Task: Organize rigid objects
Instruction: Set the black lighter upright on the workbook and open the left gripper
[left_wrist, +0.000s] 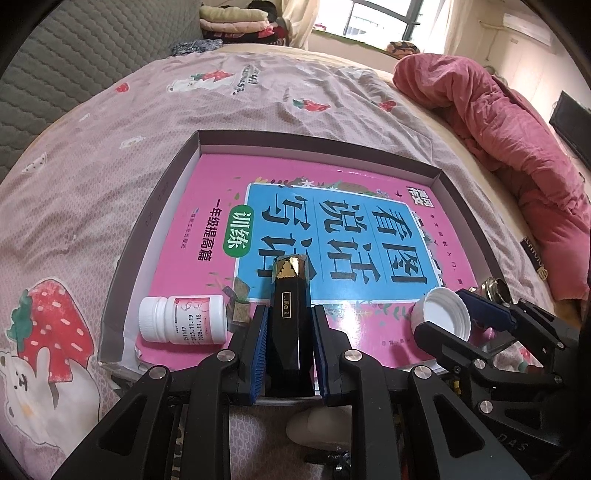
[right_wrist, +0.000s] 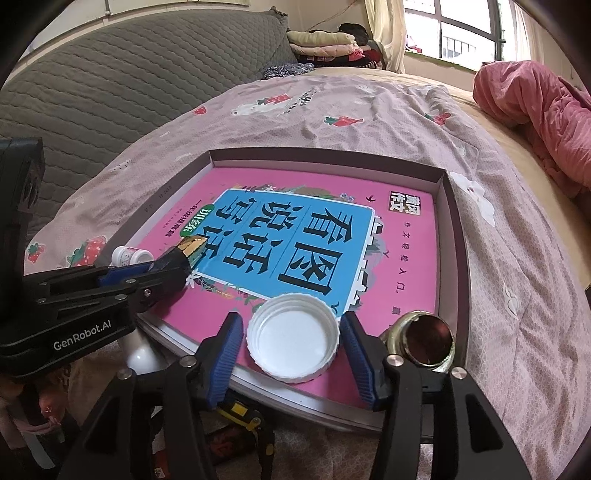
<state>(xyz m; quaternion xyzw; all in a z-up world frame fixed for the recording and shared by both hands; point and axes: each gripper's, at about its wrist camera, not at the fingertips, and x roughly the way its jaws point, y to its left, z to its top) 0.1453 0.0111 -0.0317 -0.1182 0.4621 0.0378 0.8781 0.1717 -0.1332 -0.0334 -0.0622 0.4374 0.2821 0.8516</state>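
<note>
A shallow grey box on the bed holds a pink book. My left gripper is shut on a black faceted stick with a gold tip, held over the book's near edge; it also shows in the right wrist view. My right gripper has its blue pads on either side of a white screw cap, open side up, low over the book; the cap also shows in the left wrist view. A white pill bottle lies on its side in the box's near left corner.
A brass-rimmed jar sits at the box's near right corner. The strawberry-print sheet covers the bed. A pink quilt is bunched at the right. A grey headboard and folded clothes are behind.
</note>
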